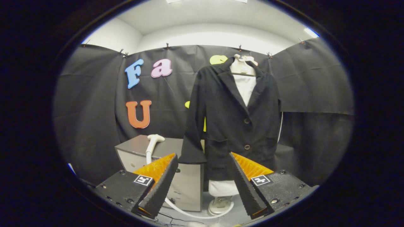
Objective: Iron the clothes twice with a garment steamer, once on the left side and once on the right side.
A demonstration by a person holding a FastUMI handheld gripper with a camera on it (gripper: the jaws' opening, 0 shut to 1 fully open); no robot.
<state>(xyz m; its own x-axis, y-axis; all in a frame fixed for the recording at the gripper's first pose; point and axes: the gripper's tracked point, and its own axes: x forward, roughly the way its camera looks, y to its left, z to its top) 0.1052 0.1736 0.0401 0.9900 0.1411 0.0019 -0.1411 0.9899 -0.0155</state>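
A black buttoned jacket (235, 119) hangs on a white mannequin torso (243, 67) on a stand, well beyond my fingers. A white garment steamer head (153, 142) rests on a grey cabinet (142, 148) left of the jacket, and its white hose (189, 212) curves down to the floor. My gripper (203, 157) is open with nothing between its fingers. The left finger points toward the cabinet's front, just right of the steamer. The right finger lines up with the jacket's lower hem.
The mannequin's white base (219, 206) stands on the floor beside the cabinet. Black cloth walls close the booth behind and at both sides. A darker low surface (284, 154) sits to the right of the jacket.
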